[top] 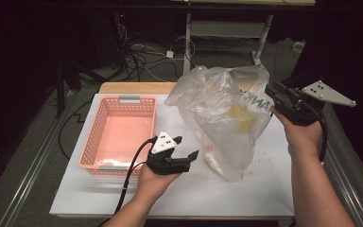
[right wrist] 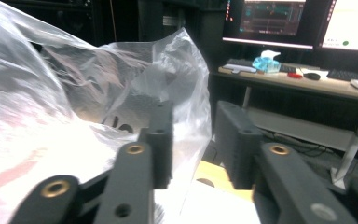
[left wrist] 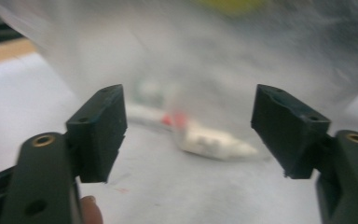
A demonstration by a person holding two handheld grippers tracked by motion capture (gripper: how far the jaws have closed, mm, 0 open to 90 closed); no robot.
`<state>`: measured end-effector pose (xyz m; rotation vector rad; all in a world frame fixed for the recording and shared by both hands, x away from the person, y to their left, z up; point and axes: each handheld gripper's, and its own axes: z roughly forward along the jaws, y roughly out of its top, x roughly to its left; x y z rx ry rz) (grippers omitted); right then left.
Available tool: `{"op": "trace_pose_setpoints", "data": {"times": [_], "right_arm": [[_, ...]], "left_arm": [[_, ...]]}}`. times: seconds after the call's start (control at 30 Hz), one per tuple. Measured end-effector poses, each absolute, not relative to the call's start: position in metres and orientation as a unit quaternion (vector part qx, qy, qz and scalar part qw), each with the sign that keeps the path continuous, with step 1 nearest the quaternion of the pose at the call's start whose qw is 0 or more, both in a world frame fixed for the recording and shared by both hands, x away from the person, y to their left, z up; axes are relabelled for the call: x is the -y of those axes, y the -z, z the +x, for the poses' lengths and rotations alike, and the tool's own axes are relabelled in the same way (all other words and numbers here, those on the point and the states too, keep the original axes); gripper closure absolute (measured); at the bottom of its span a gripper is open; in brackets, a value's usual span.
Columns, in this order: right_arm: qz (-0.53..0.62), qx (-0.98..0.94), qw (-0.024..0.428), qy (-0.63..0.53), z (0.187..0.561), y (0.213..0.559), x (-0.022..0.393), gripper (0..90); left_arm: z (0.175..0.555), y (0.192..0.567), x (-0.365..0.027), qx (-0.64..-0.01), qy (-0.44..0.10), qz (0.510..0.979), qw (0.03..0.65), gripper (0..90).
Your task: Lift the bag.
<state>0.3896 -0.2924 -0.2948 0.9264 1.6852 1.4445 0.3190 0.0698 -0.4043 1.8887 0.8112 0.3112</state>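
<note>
Clear plastic bag (top: 222, 113) with black lettering, pink basket (top: 118, 135), black tools.

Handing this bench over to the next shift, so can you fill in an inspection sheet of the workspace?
Surface: white table, faint specks near the bag.
Job's things: clear plastic bag standing up, white tube lying at its base.
Clutter: pink basket, contents unclear.
Grippers: left tool open, facing the tube; right tool at the bag's top edge, jaws parted.
Cables: black cable trailing from left tool; tangle on floor.
Surroundings: dark room, monitors behind.
</note>
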Motion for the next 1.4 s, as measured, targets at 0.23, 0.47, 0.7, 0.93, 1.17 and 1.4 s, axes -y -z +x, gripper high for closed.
{"op": "trace_pose_setpoints", "data": {"times": [0.23,0.47,0.7,0.93,1.17,1.4], "right_arm": [[0.351,-0.645,0.364,-0.573,0.373,0.291,0.299,51.7],[0.355,-0.649,0.361,-0.567,0.361,0.302,0.309,36.3],[0.358,-0.659,0.354,-0.559,0.354,0.320,0.316,21.1],[0.369,-0.673,0.335,-0.546,0.348,0.351,0.320,13.7],[0.390,-0.690,0.314,-0.523,0.340,0.391,0.317,3.2],[0.404,-0.707,0.292,-0.501,0.330,0.430,0.321,0.3]], "left_arm": [[0.313,0.415,-0.064,-0.331,-0.141,0.791,0.494,6.2],[0.306,0.422,-0.064,-0.325,-0.143,0.799,0.486,0.0],[0.302,0.434,-0.064,-0.323,-0.138,0.803,0.480,0.0],[0.300,0.442,-0.063,-0.329,-0.139,0.795,0.490,0.0],[0.300,0.449,-0.059,-0.322,-0.138,0.803,0.482,0.0],[0.302,0.454,-0.061,-0.326,-0.139,0.804,0.477,0.0]]}}
